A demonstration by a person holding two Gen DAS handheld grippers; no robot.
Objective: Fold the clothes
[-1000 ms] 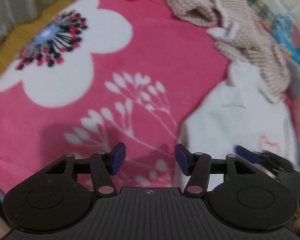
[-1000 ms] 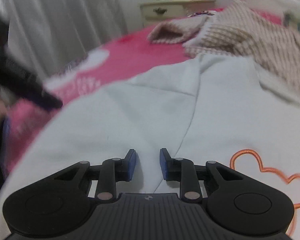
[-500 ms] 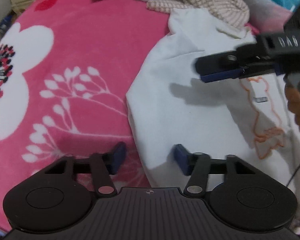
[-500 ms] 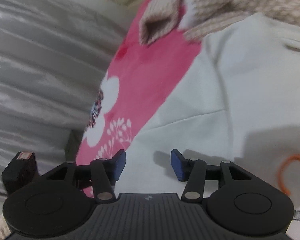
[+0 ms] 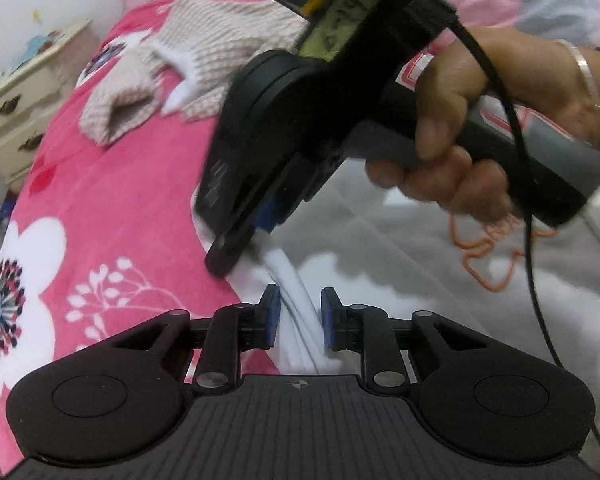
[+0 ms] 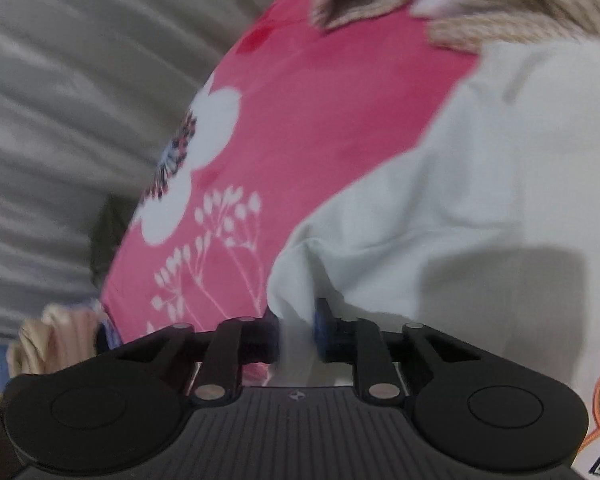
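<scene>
A white garment with an orange outline print lies on a pink flowered blanket. My left gripper has the garment's bunched left edge between its blue pads, and its jaws are closing on that fabric. Just ahead of it, a hand holds my right gripper, whose tip pinches the same edge. In the right wrist view the right gripper is closing, with a fold of the white garment filling the gap between its pads.
A beige knitted sweater lies crumpled further up the blanket and also shows in the right wrist view. A cream dresser stands beyond the bed's far left. A grey curtain hangs past the blanket's edge.
My left gripper swung from the bare pink blanket over to the white garment's edge and narrowed around it. The right gripper came in beside it, opened wide, then closed on the same edge.
</scene>
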